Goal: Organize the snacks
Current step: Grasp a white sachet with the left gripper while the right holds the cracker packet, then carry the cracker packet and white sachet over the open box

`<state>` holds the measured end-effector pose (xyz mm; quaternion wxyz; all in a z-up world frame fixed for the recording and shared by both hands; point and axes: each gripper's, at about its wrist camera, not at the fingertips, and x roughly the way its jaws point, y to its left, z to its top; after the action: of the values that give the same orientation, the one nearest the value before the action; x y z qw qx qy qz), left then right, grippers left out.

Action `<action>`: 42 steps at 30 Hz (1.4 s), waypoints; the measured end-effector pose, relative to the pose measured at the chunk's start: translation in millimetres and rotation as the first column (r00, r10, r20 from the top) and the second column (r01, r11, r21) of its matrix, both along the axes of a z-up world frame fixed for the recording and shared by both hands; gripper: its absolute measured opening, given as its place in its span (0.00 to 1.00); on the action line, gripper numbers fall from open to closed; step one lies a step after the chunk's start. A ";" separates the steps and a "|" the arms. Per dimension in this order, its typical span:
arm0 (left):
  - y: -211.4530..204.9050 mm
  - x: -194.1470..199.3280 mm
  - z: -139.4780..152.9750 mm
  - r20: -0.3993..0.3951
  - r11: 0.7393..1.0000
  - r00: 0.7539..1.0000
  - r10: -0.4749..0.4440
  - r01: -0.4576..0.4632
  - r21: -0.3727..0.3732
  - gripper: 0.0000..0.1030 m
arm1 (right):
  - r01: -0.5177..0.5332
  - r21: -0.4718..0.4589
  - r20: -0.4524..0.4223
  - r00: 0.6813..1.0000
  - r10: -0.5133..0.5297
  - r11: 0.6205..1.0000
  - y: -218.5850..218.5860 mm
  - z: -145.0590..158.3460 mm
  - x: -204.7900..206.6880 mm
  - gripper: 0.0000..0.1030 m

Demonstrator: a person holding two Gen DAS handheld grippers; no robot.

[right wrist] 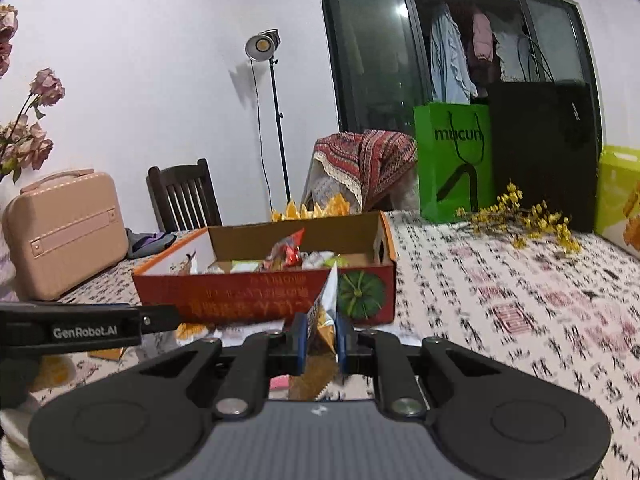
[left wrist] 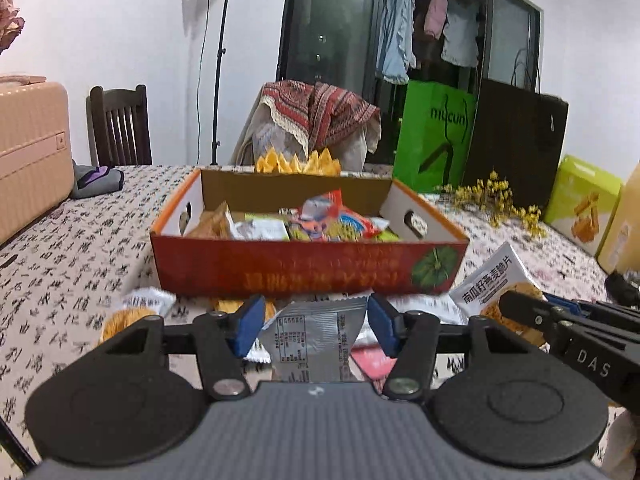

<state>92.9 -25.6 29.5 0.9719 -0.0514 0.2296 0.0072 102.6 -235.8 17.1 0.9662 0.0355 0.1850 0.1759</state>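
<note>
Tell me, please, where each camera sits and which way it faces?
Left wrist: on the left hand-held gripper, facing the snack box; a silver packet sits between its fingers.
Right wrist: on the right hand-held gripper, facing the same box from its right; pinches an orange-and-white packet.
Shared: box, green bag, lamp.

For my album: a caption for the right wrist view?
Right gripper pinching a snack packet before the red snack box.
</note>
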 end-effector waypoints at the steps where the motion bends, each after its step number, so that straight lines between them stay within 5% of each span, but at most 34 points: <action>1: 2.0 1.5 1.6 0.004 1.000 1.000 0.001 -0.001 -0.003 0.56 | 0.000 0.000 0.004 1.000 0.000 1.000 2.2 1.9 2.0 0.14; 16: 29.9 31.8 43.0 0.112 1.000 0.994 0.011 -0.008 -0.025 0.54 | -0.009 0.019 0.046 0.999 0.008 1.000 33.2 26.0 44.7 0.14; 29: 33.2 98.9 72.4 0.169 0.998 0.985 0.042 -0.035 -0.044 0.54 | 0.016 0.023 0.074 0.997 -0.018 1.000 56.4 55.3 116.6 0.14; 36: 53.1 145.6 45.2 0.141 0.982 0.973 0.183 -0.175 -0.065 0.54 | 0.066 0.007 0.081 0.994 -0.067 0.998 63.9 36.5 161.3 0.14; 42: 66.8 167.9 18.6 0.034 0.981 0.981 0.191 -0.189 -0.053 0.54 | 0.047 -0.017 -0.006 0.999 -0.047 0.999 63.7 9.0 183.5 0.14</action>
<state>260.8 41.2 48.1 0.9695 -0.0971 0.2048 0.0932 286.1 -172.0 26.1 0.9698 0.0323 0.1884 0.1514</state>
